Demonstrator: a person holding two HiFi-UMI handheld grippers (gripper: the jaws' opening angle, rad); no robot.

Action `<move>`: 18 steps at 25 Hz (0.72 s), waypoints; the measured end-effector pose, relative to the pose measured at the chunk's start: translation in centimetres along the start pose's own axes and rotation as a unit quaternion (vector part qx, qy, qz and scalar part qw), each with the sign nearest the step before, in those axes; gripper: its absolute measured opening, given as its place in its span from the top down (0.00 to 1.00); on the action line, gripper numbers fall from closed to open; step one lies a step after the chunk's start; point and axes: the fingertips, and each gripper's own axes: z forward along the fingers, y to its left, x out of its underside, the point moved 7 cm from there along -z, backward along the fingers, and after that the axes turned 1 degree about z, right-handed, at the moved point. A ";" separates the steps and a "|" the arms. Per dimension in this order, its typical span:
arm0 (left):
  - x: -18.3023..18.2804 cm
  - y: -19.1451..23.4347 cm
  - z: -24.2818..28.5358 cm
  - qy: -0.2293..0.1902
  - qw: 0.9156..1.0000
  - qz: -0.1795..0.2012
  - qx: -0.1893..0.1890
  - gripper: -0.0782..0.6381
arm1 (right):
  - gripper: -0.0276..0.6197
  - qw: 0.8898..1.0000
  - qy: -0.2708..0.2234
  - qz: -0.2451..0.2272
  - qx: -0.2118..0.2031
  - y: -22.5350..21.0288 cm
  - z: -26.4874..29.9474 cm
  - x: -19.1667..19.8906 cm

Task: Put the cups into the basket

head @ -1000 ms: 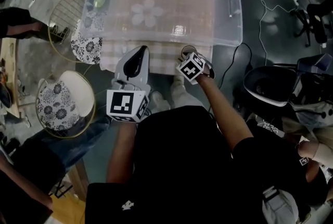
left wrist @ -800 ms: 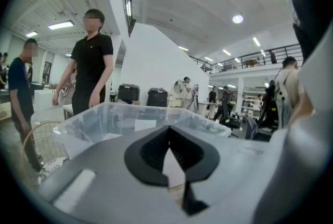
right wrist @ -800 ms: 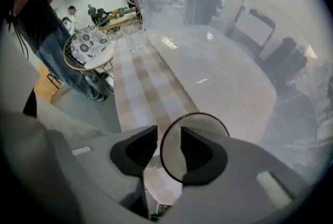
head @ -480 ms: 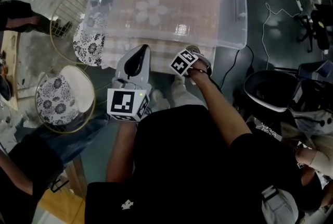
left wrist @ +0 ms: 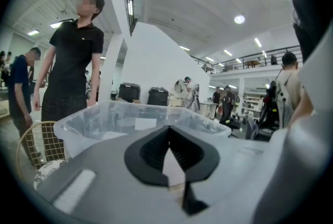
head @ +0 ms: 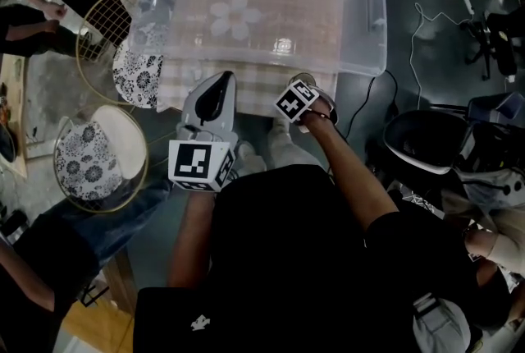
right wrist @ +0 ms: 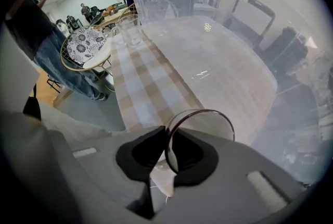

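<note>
A clear glass cup (right wrist: pixel 218 119) stands on the checked tablecloth (right wrist: pixel 151 87) at the table's near edge, in front of the big clear plastic bin (head: pixel 373 6). My right gripper (right wrist: pixel 167 139) points steeply down over it. Its jaws have just been closing, and they now pinch the cup's rim wall, one pad inside and one outside. In the head view the marker cube hides most of that cup (head: pixel 302 80). A second clear glass (right wrist: pixel 130 30) stands at the cloth's far end beside the bin. My left gripper (head: pixel 218 82) hovers shut and empty at the table edge, facing the bin (left wrist: pixel 93 119).
Two wire chairs with floral cushions (head: pixel 98 158) (head: pixel 135 72) stand left of the table. People stand to the left and behind the bin (left wrist: pixel 73 72). A black round tub (head: pixel 422 138) and a cable (head: pixel 369 97) lie on the floor at the right.
My right gripper has sunk slightly and tipped more upright over the cup at the table edge. The left gripper has kept still. People at the left have shifted.
</note>
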 end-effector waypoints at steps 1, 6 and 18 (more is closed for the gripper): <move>0.0 0.0 0.0 0.000 1.000 0.000 0.001 0.88 | 0.89 1.000 -0.008 0.003 -0.003 0.1 -0.3 0.1; -0.2 0.1 0.3 -0.001 1.000 0.000 0.004 0.88 | 0.90 0.999 -0.050 0.010 -0.009 0.5 -2.1 -0.6; -0.2 -0.1 0.6 -0.006 1.000 -0.002 0.013 0.88 | 0.90 0.992 -0.126 -0.005 -0.028 2.3 -8.7 -1.2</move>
